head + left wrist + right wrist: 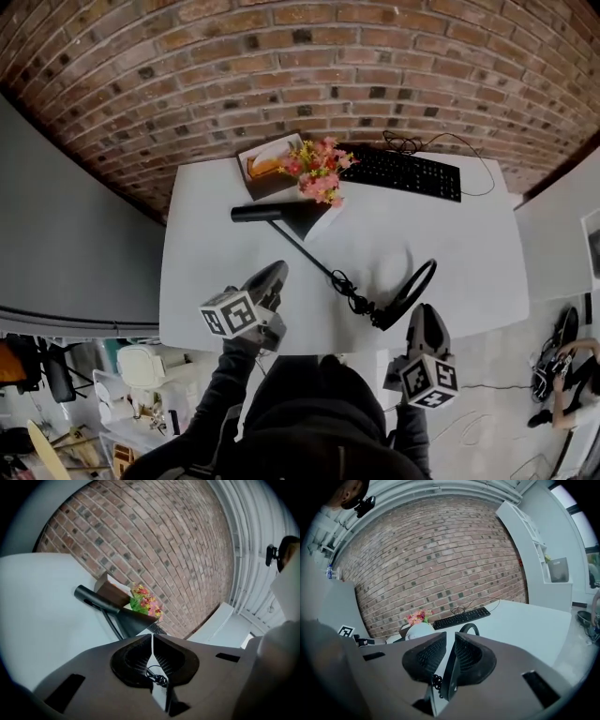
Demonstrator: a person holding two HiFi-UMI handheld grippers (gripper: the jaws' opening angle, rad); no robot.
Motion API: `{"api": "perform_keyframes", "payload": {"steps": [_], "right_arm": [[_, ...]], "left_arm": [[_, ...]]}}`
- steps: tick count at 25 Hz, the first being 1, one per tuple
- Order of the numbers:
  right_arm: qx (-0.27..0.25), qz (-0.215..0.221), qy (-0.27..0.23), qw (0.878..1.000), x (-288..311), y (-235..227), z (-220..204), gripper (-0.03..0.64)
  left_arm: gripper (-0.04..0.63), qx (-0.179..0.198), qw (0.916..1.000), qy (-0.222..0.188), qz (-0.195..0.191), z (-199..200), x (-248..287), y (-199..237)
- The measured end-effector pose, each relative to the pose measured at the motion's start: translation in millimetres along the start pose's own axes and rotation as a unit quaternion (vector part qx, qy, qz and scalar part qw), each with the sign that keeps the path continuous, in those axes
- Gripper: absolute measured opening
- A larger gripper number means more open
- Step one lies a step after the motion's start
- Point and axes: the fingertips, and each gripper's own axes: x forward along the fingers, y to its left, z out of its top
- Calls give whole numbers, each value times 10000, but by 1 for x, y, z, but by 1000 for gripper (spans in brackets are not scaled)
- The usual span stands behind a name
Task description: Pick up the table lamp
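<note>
Both closed, left gripper (152,638) empty, right gripper (450,637) clamped on thin ring of table lamp (309,253)

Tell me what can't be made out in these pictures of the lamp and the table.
- Lamp: in the left gripper view, the left hand-held gripper covers all but its head end.
- Box: in the head view, the contents are too small and partly behind the flowers.
- Keyboard: the key print is too small in every view.
- Person: in the head view, cut off by the right edge.
</note>
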Motion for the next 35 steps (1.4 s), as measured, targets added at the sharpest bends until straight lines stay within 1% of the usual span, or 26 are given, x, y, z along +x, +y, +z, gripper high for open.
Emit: {"api": "perform_keyframes", "payload": {"steps": [2, 3, 4, 5, 6, 8, 10, 14, 17, 21, 24, 26, 29, 32, 35], "right_arm": [[37, -143, 5, 9999, 1, -1, 3, 14], [52, -194, 22, 9998, 2, 0, 4, 18], [61, -227, 57, 9997, 3, 0, 5, 43], [61, -249, 106, 9996, 4, 1, 4, 89], [54, -273, 155, 9995, 5, 2, 3, 108], [40, -357, 215, 9991, 8, 2, 2, 121], [22, -461, 246, 9986, 10, 2, 2, 126], [69, -646, 312, 9974, 16, 1, -1, 124], [84, -791, 361, 9962, 20, 0, -5, 126], [19, -987, 509, 9938, 22, -1, -13, 126], [60, -1091, 572, 9924, 25, -2, -17, 126], [132, -1142, 598, 9916, 26, -3, -20, 126], [108, -1255, 670, 9898, 27, -6, -24, 126], [38, -1378, 752, 9876, 29, -8, -28, 124], [168, -1431, 778, 9865, 33, -8, -32, 124]], "left_arm": [[5, -392, 9990, 107, -167, 2, 11, 7], [7, -548, 9982, 143, -192, 3, 15, 12], [24, -670, 9974, 172, -180, 4, 19, 18], [65, -764, 9967, 204, -155, 5, 23, 23], [107, -838, 9961, 240, -134, 6, 26, 29], [123, -991, 9947, 274, -98, 8, 34, 39], [144, -1261, 9917, 232, -54, 10, 41, 51], [158, -1954, 9807, 90, 73, 14, 53, 76], [163, -2336, 9722, 23, 147, 15, 60, 91], [170, -2865, 9580, -25, 98, 14, 71, 104], [170, -3064, 9518, -26, 112, 11, 77, 112], [170, -3112, 9503, -15, 134, 10, 80, 116], [170, -3190, 9476, 10, 152, 7, 85, 121], [169, -3260, 9453, -74, 56, 9, 90, 124], [164, -3332, 9426, -206, -49, 14, 96, 125]]}}
